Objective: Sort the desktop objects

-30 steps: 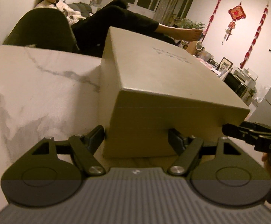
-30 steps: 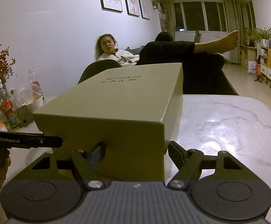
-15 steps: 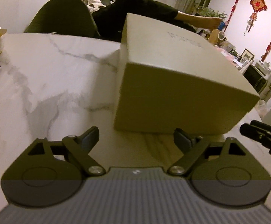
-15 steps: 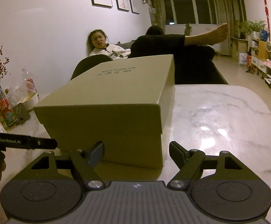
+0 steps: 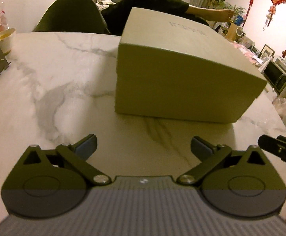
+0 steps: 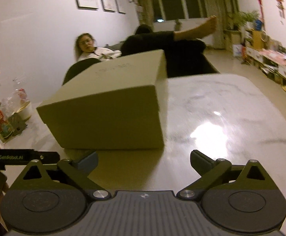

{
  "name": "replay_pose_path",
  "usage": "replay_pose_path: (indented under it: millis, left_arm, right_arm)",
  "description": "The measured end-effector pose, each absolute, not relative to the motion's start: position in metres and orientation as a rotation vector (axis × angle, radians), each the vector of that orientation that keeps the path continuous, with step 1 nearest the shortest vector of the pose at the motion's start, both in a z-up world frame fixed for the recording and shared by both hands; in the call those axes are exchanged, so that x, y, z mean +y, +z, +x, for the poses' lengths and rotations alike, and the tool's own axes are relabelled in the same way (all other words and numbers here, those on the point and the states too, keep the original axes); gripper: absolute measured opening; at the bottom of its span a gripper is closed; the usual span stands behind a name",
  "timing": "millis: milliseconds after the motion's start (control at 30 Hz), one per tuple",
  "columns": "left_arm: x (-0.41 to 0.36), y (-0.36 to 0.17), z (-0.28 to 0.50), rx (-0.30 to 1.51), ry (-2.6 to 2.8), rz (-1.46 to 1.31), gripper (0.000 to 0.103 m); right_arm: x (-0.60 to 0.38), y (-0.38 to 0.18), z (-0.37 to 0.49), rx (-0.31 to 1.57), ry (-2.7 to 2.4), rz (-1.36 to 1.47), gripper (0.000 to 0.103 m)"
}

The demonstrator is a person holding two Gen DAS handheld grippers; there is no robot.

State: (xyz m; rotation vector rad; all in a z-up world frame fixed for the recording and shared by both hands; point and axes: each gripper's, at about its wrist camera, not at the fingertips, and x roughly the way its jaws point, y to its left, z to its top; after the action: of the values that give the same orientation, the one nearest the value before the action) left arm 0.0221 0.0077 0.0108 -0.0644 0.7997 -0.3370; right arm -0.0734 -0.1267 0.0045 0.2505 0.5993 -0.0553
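Both grippers, left gripper (image 5: pixel 144 147) and right gripper (image 6: pixel 144 160), hover spread-fingered before the closed cardboard box (image 5: pixel 174 74); its placing looks done, another object next.

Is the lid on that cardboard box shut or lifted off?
Shut. The cardboard box rests flat on the marble table, its lid seated evenly all round, with no gap showing in either wrist view.

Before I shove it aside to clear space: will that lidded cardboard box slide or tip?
The cardboard box looks low, wide and flat-based, so it probably slides rather than tips. The glossy marble table likely offers little grip. Its weight is unknowable; the lid hides any contents.
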Motion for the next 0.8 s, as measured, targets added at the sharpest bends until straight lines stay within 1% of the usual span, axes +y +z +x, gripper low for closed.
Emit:
replay_pose_path:
  millis: [400,800]
  left_arm:
    - [-0.021,0.002,0.006,0.777,-0.318,0.03,0.103]
    - [-0.032,-0.004,0.007,0.811,-0.233,0.013,0.103]
  right_arm:
    - [-0.136,-0.014,-0.096,0.646,-0.295,0.354,0.102]
    - [-0.106,-0.024,-0.088,0.669,-0.275,0.223,0.103]
